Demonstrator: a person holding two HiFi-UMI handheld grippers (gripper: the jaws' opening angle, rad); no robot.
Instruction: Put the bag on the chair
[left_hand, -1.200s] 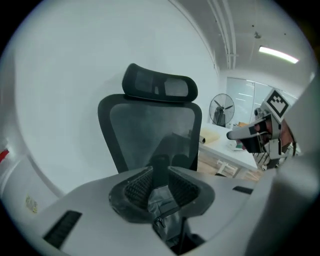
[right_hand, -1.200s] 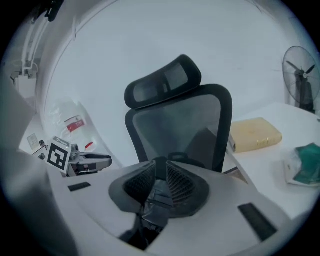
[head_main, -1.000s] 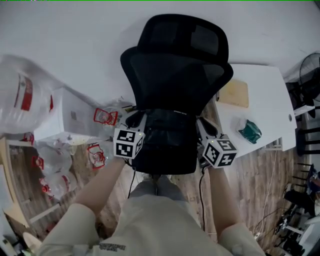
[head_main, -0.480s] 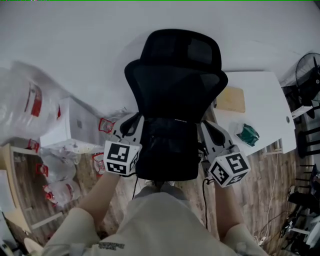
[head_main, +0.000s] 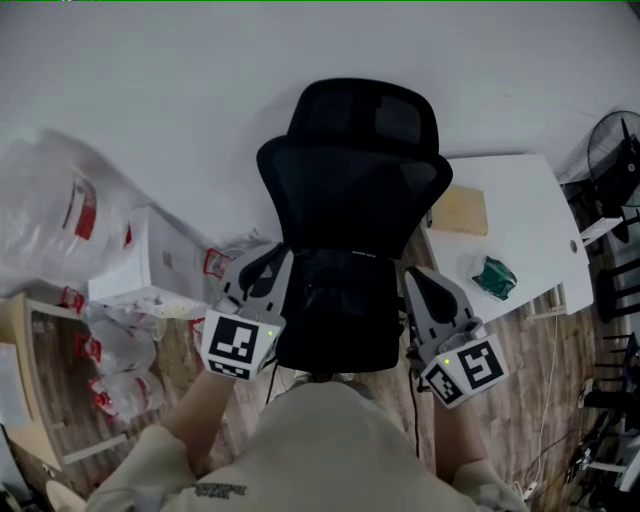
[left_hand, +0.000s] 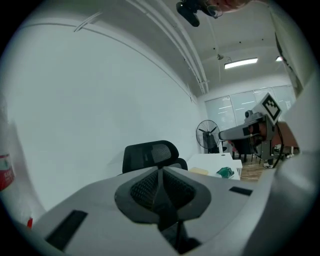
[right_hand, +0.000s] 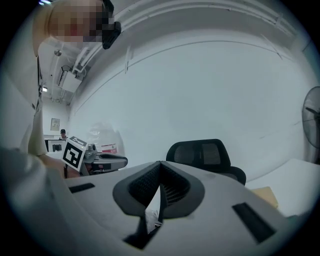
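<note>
In the head view, the black bag (head_main: 335, 315) lies on the seat of the black chair (head_main: 350, 180). The left claw (head_main: 262, 265) is just beside the bag on the left. The right claw (head_main: 420, 282) is just beside it on the right. A white surface (head_main: 525, 190) stands right of the chair.

In the left gripper view, the left claw (left_hand: 160, 172) is closed with nothing in it.

In the right gripper view, the right claw (right_hand: 159, 172) is closed too, with nothing in it.

Office, black mesh swivel chair (head_main: 350, 200), white desk (head_main: 520, 190), pedestal fan (left_hand: 206, 133), ceiling strip light (left_hand: 241, 62)
</note>
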